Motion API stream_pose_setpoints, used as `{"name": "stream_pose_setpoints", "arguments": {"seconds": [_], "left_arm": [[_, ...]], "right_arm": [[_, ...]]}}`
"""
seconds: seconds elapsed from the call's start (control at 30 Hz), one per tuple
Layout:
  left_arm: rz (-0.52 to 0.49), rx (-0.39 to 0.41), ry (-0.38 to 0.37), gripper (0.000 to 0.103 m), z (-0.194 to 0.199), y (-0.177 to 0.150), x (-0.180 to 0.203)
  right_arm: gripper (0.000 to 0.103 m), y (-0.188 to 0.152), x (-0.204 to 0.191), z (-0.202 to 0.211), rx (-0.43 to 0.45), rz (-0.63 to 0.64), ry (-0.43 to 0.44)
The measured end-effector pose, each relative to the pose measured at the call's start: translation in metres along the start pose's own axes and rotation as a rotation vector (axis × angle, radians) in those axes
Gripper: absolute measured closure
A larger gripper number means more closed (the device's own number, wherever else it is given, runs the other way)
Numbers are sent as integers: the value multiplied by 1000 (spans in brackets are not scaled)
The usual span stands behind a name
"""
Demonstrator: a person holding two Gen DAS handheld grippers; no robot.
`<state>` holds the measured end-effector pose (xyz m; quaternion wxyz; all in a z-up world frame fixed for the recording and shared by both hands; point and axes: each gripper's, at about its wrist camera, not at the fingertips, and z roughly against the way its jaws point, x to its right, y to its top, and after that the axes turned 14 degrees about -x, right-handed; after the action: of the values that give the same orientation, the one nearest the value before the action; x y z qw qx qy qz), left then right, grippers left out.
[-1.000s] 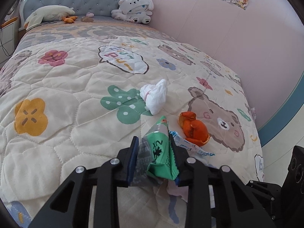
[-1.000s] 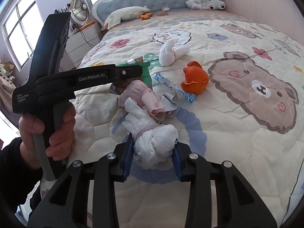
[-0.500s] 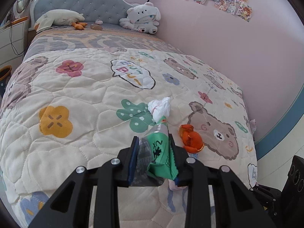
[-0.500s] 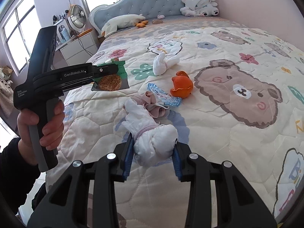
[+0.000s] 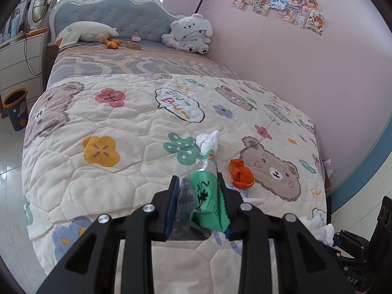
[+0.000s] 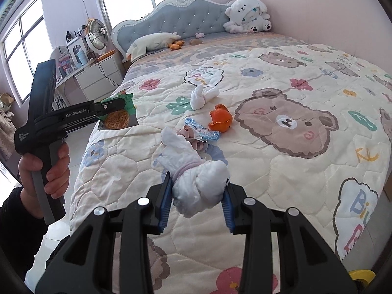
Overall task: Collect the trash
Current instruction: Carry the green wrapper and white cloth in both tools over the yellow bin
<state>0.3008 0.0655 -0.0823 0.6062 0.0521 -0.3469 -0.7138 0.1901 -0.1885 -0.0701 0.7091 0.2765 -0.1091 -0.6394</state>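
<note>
My left gripper (image 5: 197, 196) is shut on a green snack packet (image 5: 208, 193) and holds it above the bed's foot; it also shows in the right wrist view (image 6: 117, 116). My right gripper (image 6: 196, 191) is shut on a white crumpled tissue wad (image 6: 193, 174), lifted off the quilt. On the quilt lie an orange peel (image 6: 220, 121), a second white tissue wad (image 6: 202, 96), a blue wrapper (image 6: 202, 129) and a pink-beige scrap (image 6: 189, 136). The peel (image 5: 241, 174) and the tissue (image 5: 208, 142) also show in the left wrist view.
The bed (image 5: 122, 127) fills both views, with the pink wall (image 5: 306, 73) on its right side. A plush toy (image 5: 189, 34) and a goose pillow (image 5: 85, 33) lie at the headboard. A small bin (image 5: 17, 109) stands on the floor left, by white drawers (image 6: 98, 78).
Both grippers have pulled back and up from the quilt with their loads. The trash pile on the bed now looks smaller and farther away.
</note>
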Motion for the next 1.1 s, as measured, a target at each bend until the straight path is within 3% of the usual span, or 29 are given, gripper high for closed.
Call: {"name": "stream_pose_setpoints", "arguments": {"seconds": [0.5, 1.1], "left_arm": [[-41, 61, 11, 75, 56, -35, 33], [-195, 116, -34, 75, 103, -76, 116]], "right_arm": [[69, -13, -10, 62, 102, 20, -23], [69, -44, 15, 132, 199, -30, -80]]}}
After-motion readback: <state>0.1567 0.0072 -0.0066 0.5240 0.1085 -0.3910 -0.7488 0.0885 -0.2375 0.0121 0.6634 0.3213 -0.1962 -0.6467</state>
